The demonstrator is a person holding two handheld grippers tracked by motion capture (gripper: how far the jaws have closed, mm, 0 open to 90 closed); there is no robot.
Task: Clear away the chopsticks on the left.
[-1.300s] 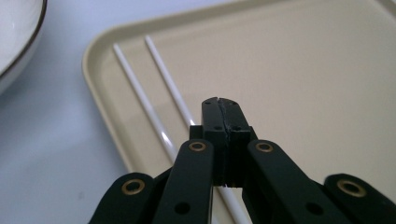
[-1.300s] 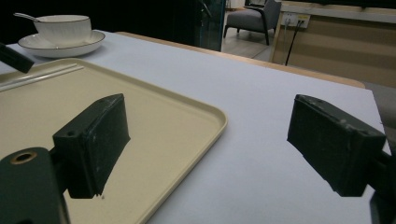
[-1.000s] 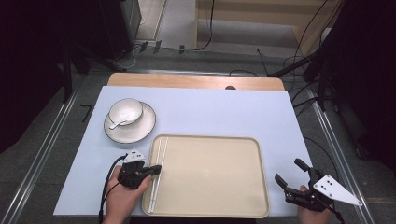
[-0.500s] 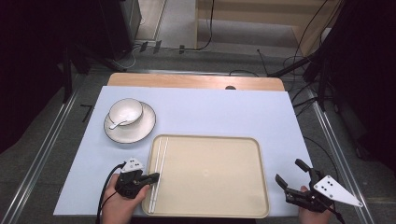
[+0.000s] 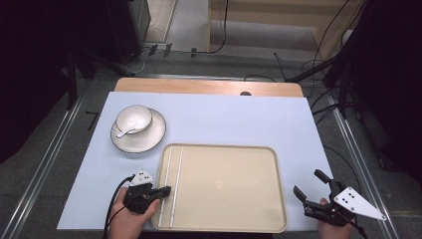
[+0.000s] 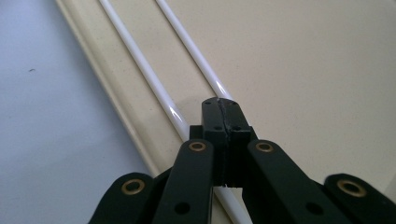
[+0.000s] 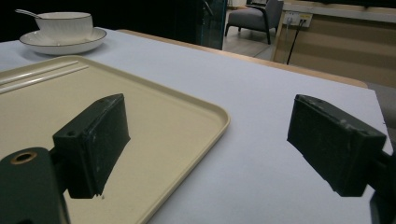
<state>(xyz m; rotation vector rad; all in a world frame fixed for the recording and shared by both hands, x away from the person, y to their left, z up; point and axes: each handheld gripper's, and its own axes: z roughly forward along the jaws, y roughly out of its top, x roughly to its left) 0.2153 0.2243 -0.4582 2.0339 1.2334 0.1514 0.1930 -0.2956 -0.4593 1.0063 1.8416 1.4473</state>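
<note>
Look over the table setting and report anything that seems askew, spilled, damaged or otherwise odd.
Nothing stands out. The two white chopsticks lie parallel along the left side of the beige tray; the bowl sits upright on its plate with a spoon inside. No spills or damage show.

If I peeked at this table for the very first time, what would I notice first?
Probably the big beige plastic tray near the front of the pale blue table, with two thin white chopsticks along its left side. Behind it to the left, a white bowl holding a white spoon sits on a white plate.
</note>
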